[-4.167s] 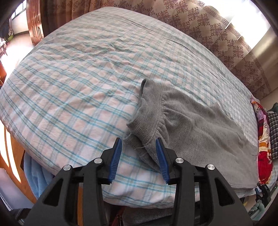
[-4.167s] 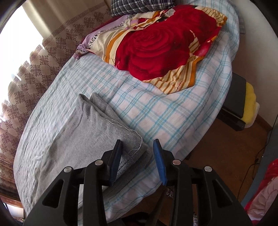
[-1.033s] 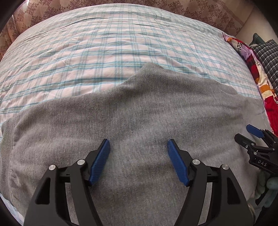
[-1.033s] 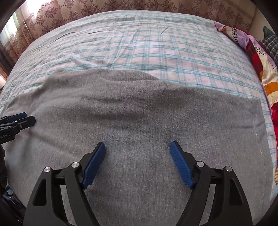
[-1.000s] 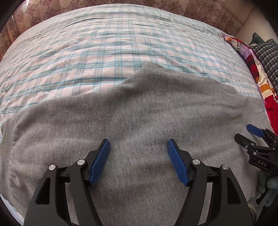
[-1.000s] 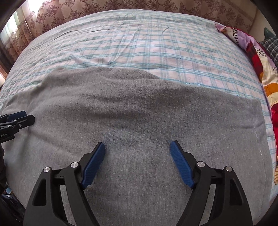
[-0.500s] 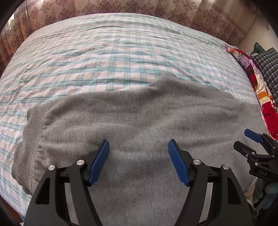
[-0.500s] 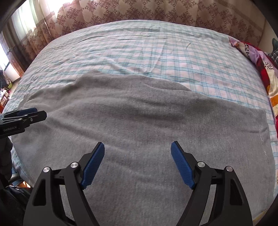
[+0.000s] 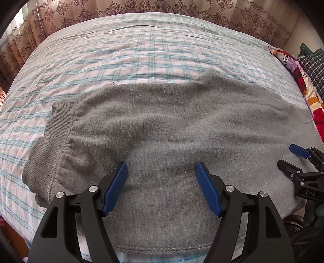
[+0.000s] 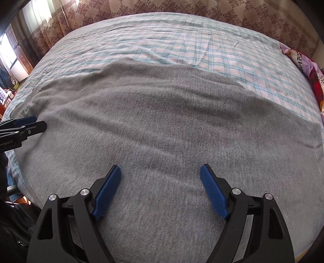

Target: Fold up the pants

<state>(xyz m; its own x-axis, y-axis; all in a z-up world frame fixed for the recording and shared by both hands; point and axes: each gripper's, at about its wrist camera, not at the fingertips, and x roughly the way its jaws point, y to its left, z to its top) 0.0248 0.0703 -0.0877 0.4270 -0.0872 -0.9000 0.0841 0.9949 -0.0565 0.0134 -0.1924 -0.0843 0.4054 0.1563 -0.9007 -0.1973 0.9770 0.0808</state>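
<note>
"DAS" on right claw [image 9: 293, 159]

Wide bed [image 9: 141, 52] under a pale pink and teal checked sheet, brown patterned curtains [image 10: 182, 8] running along the far side, daylight glowing through a window [image 10: 10, 52] at left, red floral quilt [image 9: 303, 81] and dark checked pillow [image 9: 316, 64] heaped at right
</note>
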